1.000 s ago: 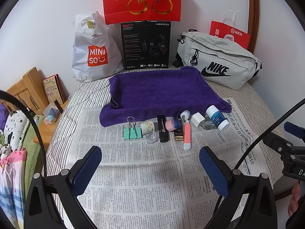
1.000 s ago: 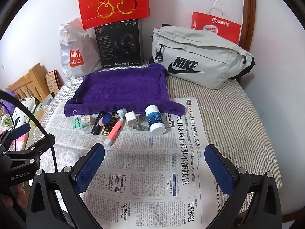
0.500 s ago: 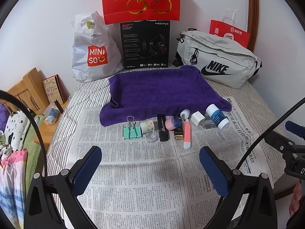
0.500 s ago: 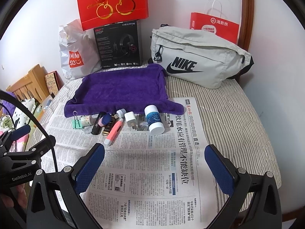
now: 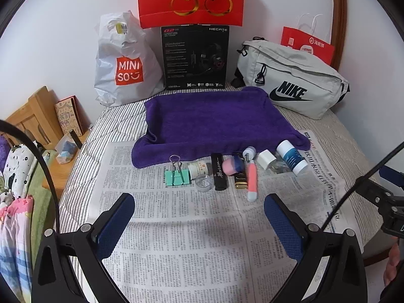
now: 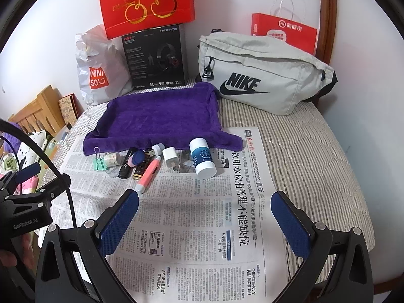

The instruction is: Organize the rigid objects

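- Hovering over the newspaper [image 5: 176, 240], the left gripper [image 5: 199, 217] has its fingers spread and empty, as does the right gripper [image 6: 204, 214]; I judge neither has picked a target yet.
- The small things lie in a row on the paper just in front of the towel [image 5: 214, 121], likely their destination: clip [image 5: 176, 175], black tube [image 5: 219, 174], pink pen [image 5: 252, 180], charger [image 6: 170, 155], bottle [image 6: 203, 159].
- The bottle lies on its side and may roll.
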Action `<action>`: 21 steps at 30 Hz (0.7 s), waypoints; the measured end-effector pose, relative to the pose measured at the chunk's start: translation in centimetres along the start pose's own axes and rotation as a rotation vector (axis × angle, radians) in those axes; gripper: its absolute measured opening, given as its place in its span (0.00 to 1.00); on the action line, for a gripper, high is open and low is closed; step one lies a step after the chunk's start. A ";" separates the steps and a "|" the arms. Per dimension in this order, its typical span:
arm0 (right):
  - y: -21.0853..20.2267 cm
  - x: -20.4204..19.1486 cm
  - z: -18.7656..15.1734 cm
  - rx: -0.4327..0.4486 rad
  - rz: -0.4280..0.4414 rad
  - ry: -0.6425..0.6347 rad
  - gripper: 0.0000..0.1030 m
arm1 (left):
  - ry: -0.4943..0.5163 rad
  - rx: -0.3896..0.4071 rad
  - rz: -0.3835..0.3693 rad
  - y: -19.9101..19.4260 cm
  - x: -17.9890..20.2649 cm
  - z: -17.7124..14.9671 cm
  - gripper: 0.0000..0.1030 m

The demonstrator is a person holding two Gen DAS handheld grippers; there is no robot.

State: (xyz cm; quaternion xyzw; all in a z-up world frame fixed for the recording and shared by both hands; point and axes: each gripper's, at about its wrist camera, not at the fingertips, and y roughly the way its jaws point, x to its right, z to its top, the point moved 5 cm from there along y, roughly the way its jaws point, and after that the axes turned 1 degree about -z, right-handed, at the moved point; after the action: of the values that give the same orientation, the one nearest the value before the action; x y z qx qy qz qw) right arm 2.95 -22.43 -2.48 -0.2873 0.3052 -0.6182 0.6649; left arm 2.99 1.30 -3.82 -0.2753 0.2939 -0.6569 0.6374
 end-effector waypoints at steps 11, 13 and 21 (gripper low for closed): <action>4.1 1.1 0.3 -0.046 0.015 0.020 1.00 | -0.029 -0.086 0.071 6.9 -3.3 -0.2 1.00; 4.8 1.2 0.2 -0.055 0.021 0.024 1.00 | -0.045 -0.102 0.083 8.4 -4.3 -0.4 0.99; 8.2 1.5 -0.3 -0.104 0.028 0.026 1.00 | -0.057 -0.168 0.108 13.7 -6.3 -0.7 0.97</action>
State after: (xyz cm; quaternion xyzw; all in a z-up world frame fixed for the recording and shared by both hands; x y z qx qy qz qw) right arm 8.07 -23.35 -9.00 -0.3091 0.3496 -0.5960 0.6535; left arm 11.93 7.40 -14.34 -0.3303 0.3441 -0.5864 0.6547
